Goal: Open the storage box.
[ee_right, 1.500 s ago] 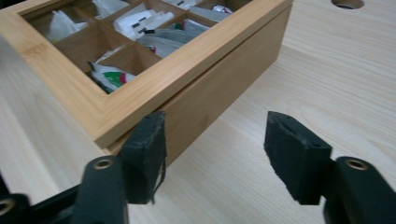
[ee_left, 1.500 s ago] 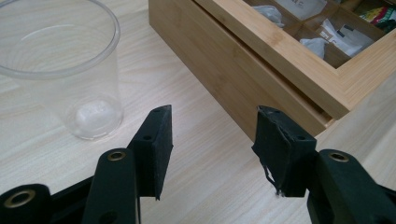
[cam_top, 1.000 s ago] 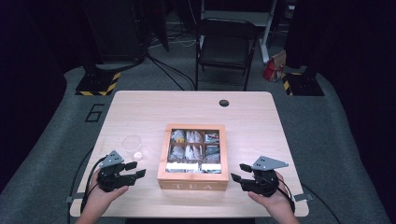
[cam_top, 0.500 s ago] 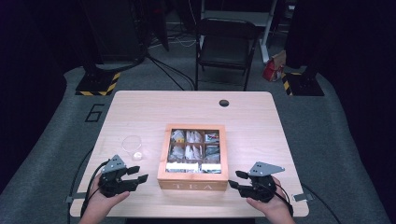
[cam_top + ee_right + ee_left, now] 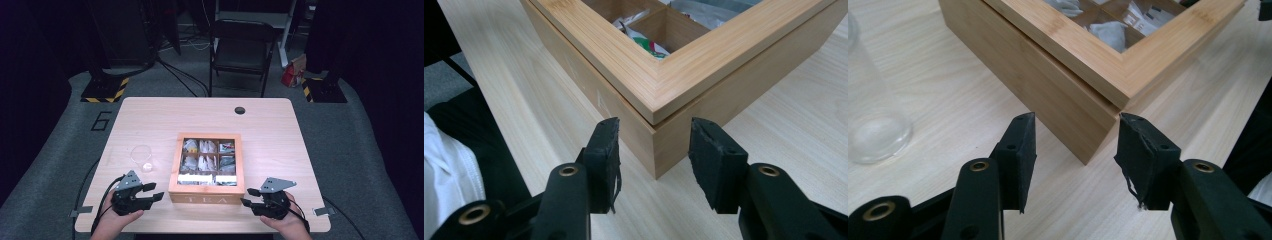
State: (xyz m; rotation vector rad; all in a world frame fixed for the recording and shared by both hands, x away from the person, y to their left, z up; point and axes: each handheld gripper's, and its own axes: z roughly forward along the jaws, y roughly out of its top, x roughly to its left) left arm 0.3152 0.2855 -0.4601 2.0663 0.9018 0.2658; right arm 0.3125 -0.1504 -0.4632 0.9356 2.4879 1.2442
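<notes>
Both grippers are sitting lower in the high view than half a second ago, having drawn back toward the bottom edge and away from the box's sides.

Left gripper (image 5: 152, 191) is resting at the lower left of the high view with its jaws parted and holding nothing; in the left gripper view its gap (image 5: 1075, 145) is framing the near left corner of the tea box (image 5: 1073, 75) without touching it. Right gripper (image 5: 250, 197) is mirroring it at the lower right, jaws likewise spread and empty, and in the right gripper view the gap (image 5: 654, 145) is lining up on the box's other near corner (image 5: 659, 85).

Between them, the tea box (image 5: 206, 192) is standing in the middle of the table (image 5: 150, 115), lid down, its window showing compartments of tea bags (image 5: 200, 162). Just left of the box, a clear glass (image 5: 141, 157) is standing apart from it, above the left gripper.

By my reading, the step in hand is the approach to opening the lid. The next move is calling for both grippers to close in on the lid's near corners, catching the lid frame above the seam rather than the base, and then lifting evenly so the box is not dragging or tipping toward the glass.
</notes>
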